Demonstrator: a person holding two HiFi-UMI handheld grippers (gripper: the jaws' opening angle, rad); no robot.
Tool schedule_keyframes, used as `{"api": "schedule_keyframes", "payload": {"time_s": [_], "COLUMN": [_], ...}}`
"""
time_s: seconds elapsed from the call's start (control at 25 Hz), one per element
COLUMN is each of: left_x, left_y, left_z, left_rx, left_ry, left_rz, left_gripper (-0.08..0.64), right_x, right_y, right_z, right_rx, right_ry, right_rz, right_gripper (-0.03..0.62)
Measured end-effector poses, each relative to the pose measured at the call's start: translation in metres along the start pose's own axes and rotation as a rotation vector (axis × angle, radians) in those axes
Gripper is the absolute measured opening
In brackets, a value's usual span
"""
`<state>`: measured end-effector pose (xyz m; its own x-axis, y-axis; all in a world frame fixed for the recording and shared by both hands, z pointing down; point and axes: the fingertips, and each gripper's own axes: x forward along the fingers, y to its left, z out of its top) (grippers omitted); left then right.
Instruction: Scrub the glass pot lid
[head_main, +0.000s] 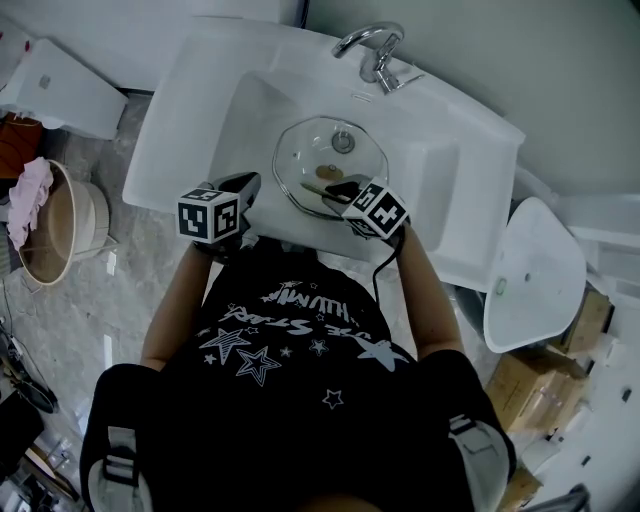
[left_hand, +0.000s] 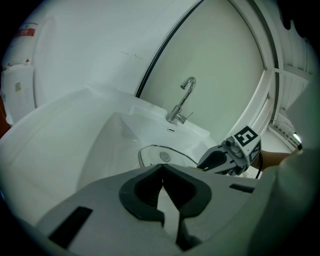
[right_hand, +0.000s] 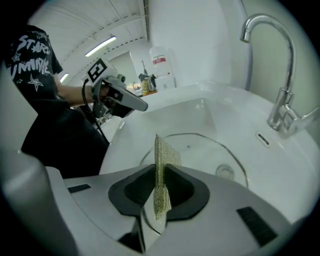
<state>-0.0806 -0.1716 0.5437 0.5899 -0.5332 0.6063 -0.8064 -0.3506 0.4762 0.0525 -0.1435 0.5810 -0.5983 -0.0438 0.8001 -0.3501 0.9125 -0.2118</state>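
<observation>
Part of the mesh pad (right_hand: 163, 149) hides inside right gripper (right_hand: 159, 171).

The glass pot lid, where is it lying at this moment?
The glass pot lid lies in the sink in the head view, between the faucet and the right claw.

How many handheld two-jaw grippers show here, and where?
2. The left gripper, shut and empty, hovers by the white ceramic sink's front rim; the right gripper, over the clear glass pot lid, clamps a gold mesh scrubbing cloth.
</observation>
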Motion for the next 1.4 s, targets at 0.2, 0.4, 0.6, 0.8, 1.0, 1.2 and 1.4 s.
{"api": "schedule_keyframes", "payload": {"time_s": [0.2, 0.4, 0.6, 0.8, 1.0, 1.2, 1.4], "left_x": [0.001, 0.008, 0.020, 0.034, 0.046, 0.047, 0.049], "left_y": [0.005, 0.016, 0.031, 0.040, 0.044, 0.045, 0.045], "left_z": [0.003, 0.008, 0.018, 0.031, 0.035, 0.034, 0.033], "left_rx": [-0.011, -0.020, -0.038, -0.042, -0.041, -0.051, -0.057], "left_ry": [-0.001, 0.020, 0.041, 0.056, 0.078, 0.090, 0.093], "left_rz": [-0.008, -0.005, 0.002, 0.000, -0.002, -0.002, 0.000], "left_gripper": [0.009, 0.009, 0.009, 0.009, 0.009, 0.009, 0.009], "right_x": [-0.006, 0.004, 0.022, 0.037, 0.050, 0.053, 0.060], "right_y": [-0.050, -0.093, -0.130, -0.155, -0.173, -0.174, -0.172], "right_z": [0.000, -0.005, -0.007, -0.002, -0.005, -0.012, -0.020], "right_rx": [0.038, -0.024, -0.122, -0.225, -0.292, -0.276, -0.232], "right_ry": [-0.035, 0.017, 0.088, 0.119, 0.162, 0.180, 0.179], "right_rz": [-0.167, -0.267, -0.321, -0.344, -0.347, -0.322, -0.309], "right_gripper": [0.064, 0.063, 0.061, 0.061, 0.062, 0.063, 0.063]}}
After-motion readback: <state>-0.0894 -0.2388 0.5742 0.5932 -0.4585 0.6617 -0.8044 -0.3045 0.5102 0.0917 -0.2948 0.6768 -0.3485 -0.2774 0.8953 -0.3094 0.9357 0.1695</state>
